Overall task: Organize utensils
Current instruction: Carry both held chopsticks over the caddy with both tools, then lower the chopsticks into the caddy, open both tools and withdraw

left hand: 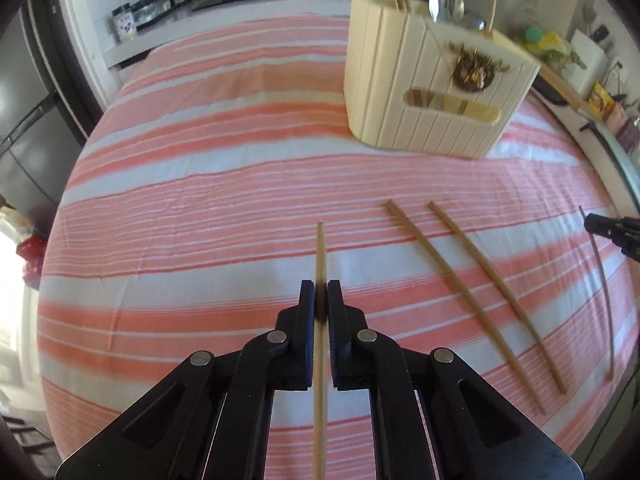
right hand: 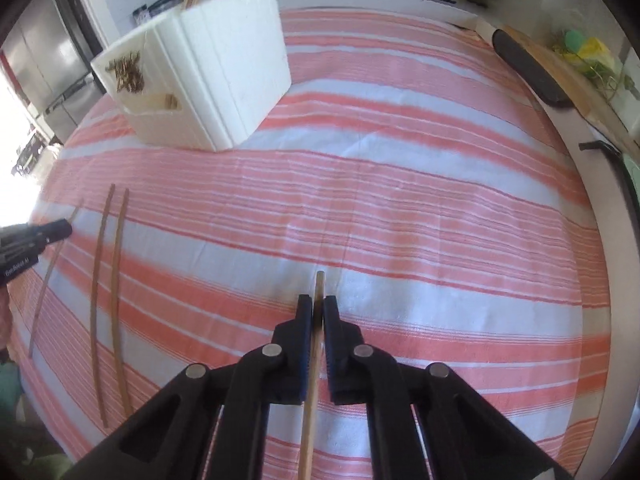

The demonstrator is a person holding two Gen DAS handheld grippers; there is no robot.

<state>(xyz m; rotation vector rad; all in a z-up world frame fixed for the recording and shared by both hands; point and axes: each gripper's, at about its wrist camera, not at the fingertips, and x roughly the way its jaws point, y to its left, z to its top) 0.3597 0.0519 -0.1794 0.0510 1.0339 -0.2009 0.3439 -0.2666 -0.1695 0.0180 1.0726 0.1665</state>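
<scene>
Left wrist: fingers (left hand: pixel 308 320) pinch chopstick (left hand: pixel 321 248).

- Bright daylight enters from the left in both views; the far-left edge is blown out white.
- Heavy fisheye bending curves the striped cloth (left hand: pixel 200 184); corners are vignetted black.
- Slight softness throughout; shadows faint.

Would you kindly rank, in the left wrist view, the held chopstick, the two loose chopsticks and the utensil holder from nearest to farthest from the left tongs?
1. Held chopstick, clamped between the left tongs.
2. Two loose chopsticks, flat on the cloth to the right.
3. Utensil holder, standing far ahead on the right.
</scene>
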